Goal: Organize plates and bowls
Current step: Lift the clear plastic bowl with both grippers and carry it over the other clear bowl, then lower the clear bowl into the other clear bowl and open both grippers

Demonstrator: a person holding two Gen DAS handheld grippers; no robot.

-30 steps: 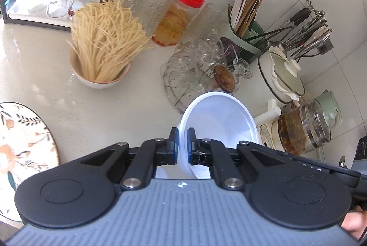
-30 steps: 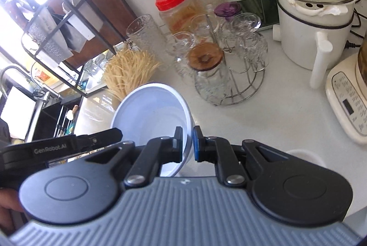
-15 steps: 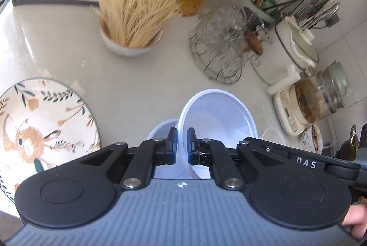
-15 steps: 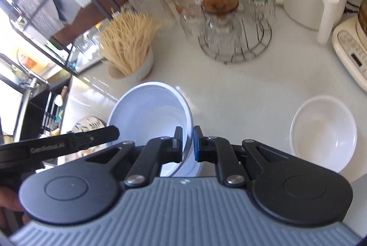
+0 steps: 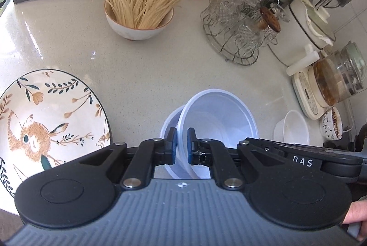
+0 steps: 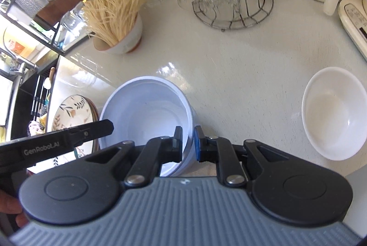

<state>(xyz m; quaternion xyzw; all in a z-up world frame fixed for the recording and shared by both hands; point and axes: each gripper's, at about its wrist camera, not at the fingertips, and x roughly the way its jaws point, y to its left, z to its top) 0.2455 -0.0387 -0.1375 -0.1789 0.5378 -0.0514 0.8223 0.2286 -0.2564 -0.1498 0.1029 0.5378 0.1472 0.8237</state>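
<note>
A pale stone worktop carries kitchen things. At its left edge lies a large plate painted with a fox and leaves. Near the middle, a light blue bowl sits tilted inside a second blue bowl. The left gripper has its fingers closed on the tilted bowl's near rim, and the right gripper pinches the opposite rim. A smaller white bowl stands apart to the right. Behind, a bowl of dry noodles.
</note>
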